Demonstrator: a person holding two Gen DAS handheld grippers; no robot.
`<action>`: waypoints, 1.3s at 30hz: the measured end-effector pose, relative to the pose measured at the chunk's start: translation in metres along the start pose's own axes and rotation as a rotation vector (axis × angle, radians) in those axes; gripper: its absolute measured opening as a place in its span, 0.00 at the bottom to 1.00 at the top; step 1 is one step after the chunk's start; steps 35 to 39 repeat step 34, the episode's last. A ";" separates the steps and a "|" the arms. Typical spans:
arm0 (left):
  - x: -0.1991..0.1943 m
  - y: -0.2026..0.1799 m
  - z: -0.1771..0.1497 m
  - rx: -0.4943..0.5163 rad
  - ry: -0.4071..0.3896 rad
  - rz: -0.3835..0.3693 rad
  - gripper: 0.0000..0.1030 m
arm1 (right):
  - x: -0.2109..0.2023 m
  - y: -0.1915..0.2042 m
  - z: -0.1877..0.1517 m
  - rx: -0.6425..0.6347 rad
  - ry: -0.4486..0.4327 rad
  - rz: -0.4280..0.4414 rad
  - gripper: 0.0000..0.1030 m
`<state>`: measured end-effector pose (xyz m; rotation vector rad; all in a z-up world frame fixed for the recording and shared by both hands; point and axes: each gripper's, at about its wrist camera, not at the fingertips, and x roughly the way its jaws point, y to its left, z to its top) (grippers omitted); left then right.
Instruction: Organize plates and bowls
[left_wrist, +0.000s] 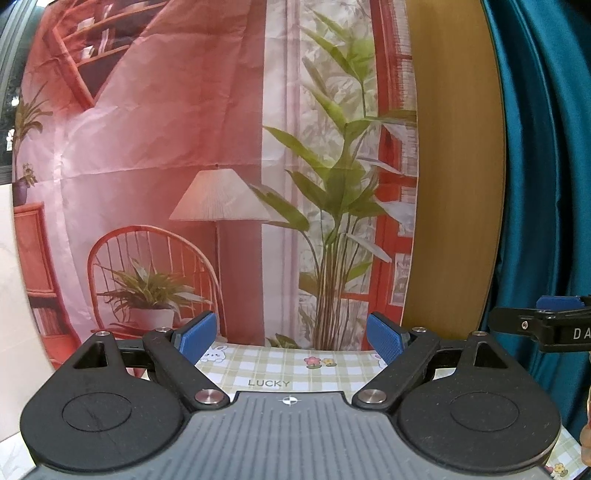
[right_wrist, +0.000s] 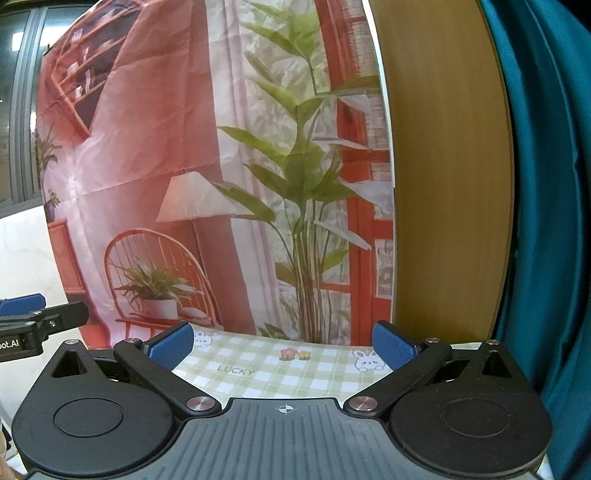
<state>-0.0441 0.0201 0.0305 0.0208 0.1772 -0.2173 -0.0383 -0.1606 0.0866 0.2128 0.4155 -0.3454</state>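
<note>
No plates or bowls show in either view. My left gripper (left_wrist: 291, 338) is open and empty, its blue pads wide apart above the green checked tablecloth (left_wrist: 280, 363). My right gripper (right_wrist: 284, 345) is open and empty too, over the same tablecloth (right_wrist: 280, 373). The right gripper's side (left_wrist: 554, 325) shows at the right edge of the left wrist view. The left gripper's side (right_wrist: 33, 317) shows at the left edge of the right wrist view. Both grippers are held level, side by side, facing the backdrop.
A printed fabric backdrop (left_wrist: 229, 155) of a red room with a chair, lamp and plants hangs right behind the table's far edge. A wooden panel (left_wrist: 454, 166) and a teal curtain (left_wrist: 546, 166) stand to its right. A white wall (right_wrist: 26, 254) is at left.
</note>
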 end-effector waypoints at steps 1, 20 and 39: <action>0.001 0.000 0.000 -0.002 0.002 0.001 0.87 | 0.000 0.000 0.000 -0.001 0.000 0.001 1.00; 0.000 0.000 0.000 -0.010 0.007 0.012 0.87 | 0.001 -0.002 0.002 0.008 0.000 -0.005 1.00; 0.001 -0.001 0.001 -0.008 0.010 0.017 0.87 | 0.000 -0.004 0.002 0.008 0.000 -0.005 1.00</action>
